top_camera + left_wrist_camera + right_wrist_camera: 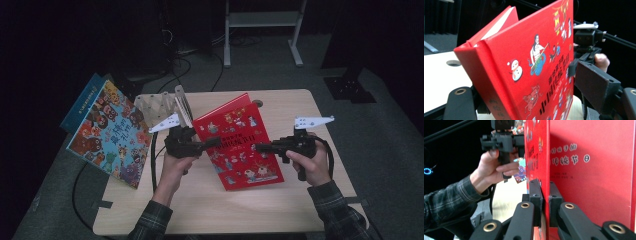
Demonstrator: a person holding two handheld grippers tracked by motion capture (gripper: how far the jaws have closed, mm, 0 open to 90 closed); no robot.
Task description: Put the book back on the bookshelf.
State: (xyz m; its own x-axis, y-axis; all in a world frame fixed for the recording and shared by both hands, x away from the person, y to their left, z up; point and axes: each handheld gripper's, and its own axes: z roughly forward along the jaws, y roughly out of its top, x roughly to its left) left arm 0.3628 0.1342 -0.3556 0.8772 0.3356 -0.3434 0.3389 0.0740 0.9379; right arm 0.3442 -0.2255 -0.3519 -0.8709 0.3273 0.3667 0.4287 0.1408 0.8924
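Observation:
A red picture book (235, 127) is held tilted above the table between both grippers. My left gripper (212, 142) has the book's spine end (499, 65) between its jaws and is shut on it. My right gripper (257, 147) comes in from the right and is shut on a thin edge of the red cover (594, 170), one jaw on each side (545, 187). In the left gripper view the covers stand slightly apart at the top, showing white pages. A hand in a plaid sleeve holds each gripper.
A colourful picture book (112, 132) leans at the table's left edge with a blue book (80, 102) behind it. A wooden rack (160, 106) stands at the back left. The pale table (280, 200) has a round hole (257, 103). A metal frame stands on the floor beyond.

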